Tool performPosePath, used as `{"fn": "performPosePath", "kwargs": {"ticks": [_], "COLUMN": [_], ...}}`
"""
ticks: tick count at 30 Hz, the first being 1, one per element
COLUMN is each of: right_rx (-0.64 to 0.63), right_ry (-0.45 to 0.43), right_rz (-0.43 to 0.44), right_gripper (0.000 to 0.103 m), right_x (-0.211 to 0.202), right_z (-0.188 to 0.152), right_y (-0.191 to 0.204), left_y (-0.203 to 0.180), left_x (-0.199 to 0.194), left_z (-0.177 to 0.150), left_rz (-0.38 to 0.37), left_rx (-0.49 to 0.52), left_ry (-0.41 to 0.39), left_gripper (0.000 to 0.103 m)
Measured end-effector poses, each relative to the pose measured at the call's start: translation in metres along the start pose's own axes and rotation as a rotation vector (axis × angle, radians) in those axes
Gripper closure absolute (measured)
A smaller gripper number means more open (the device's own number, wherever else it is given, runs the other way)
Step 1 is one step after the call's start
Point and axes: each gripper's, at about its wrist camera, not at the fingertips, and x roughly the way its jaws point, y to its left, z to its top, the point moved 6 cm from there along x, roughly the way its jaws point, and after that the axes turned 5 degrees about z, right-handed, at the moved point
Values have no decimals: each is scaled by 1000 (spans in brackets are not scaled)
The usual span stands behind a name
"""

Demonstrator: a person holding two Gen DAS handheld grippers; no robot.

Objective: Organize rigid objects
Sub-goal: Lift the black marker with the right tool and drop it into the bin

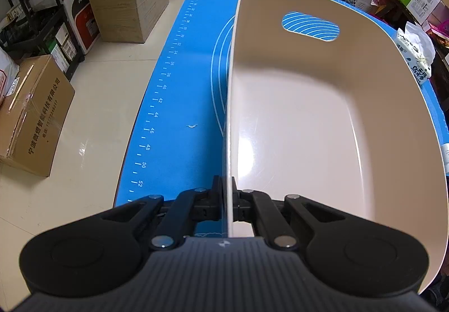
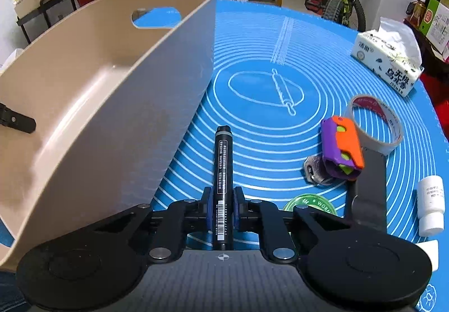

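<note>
The beige basket runs off the right wrist view's left edge, and its wall hides most of the left gripper inside. The round green lid is half covered by the right gripper's linkage. The grey key lies partly under the purple-and-orange toy. The marker label's print is too small to read.

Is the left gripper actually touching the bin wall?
Touching. The left wrist view shows the left gripper shut on the beige bin, one finger on each side of the wall's thin edge, no gap visible.
</note>
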Motion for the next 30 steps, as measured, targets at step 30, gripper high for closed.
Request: {"fn": "performPosePath", "kwargs": {"ticks": [30], "right_rx": [-108], "right_ry": [-266], "right_rz": [78], "right_gripper": [79], "right_x": [-61], "right_z": [127], "right_y": [81], "left_y": [0], "left_x": [2], "left_z": [0], "left_rz": [-1], "left_rx": [-13], "left_ry": [6], "left_gripper": [99]}}
